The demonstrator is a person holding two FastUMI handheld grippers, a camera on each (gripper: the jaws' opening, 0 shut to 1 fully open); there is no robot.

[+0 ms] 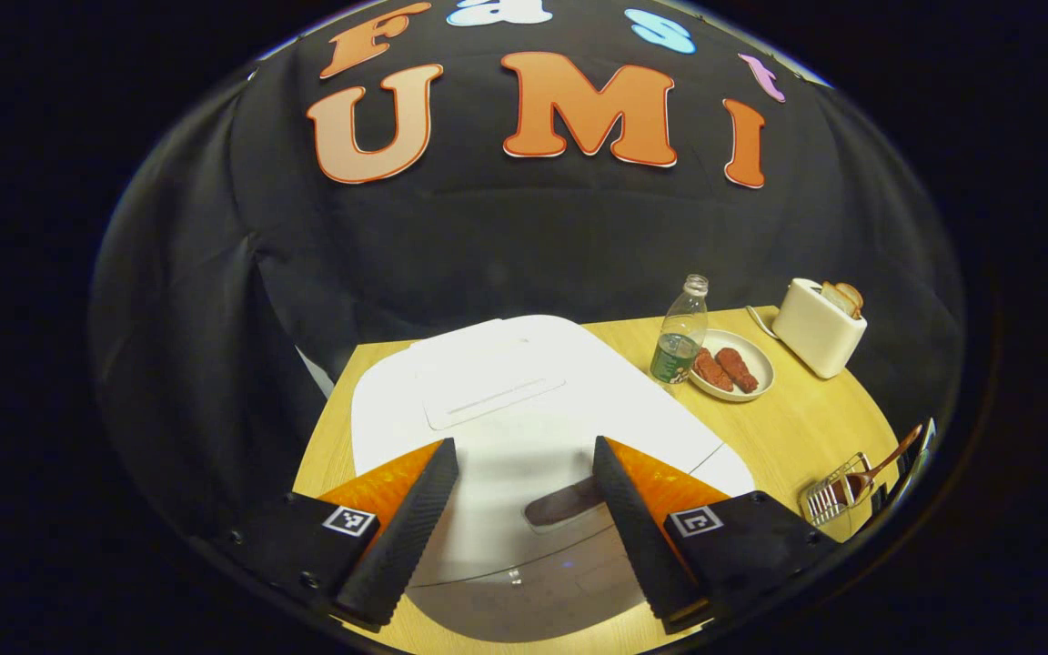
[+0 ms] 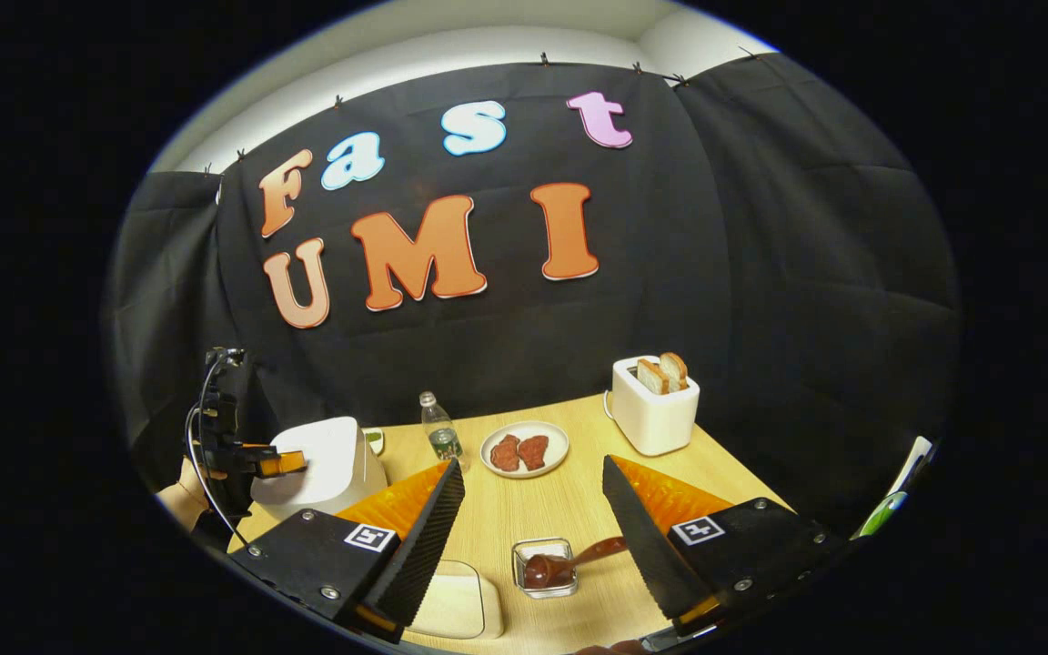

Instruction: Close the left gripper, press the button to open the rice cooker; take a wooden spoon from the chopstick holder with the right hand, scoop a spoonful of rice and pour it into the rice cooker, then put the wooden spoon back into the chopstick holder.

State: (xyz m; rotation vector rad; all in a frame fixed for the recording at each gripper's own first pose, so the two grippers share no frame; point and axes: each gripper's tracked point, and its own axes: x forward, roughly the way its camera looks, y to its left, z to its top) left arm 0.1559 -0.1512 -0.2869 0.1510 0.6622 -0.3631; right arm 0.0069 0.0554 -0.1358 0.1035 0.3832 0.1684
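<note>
left gripper point(image 1: 524, 518): I see jaws spread wide, nothing between them, low centre of left gripper view, over the cooker's front
rice cooker point(image 1: 524, 400): white, lid down, mid-frame on the wooden table point(image 1: 797, 428)
right gripper point(image 2: 533, 537): jaws spread, holding nothing, bottom centre of right gripper view
wooden spoon point(image 2: 569, 559): lying tilted in the chopstick holder point(image 2: 544, 568), low centre between the right fingers
rice container point(image 2: 451, 600): bottom edge, left of the holder
</note>
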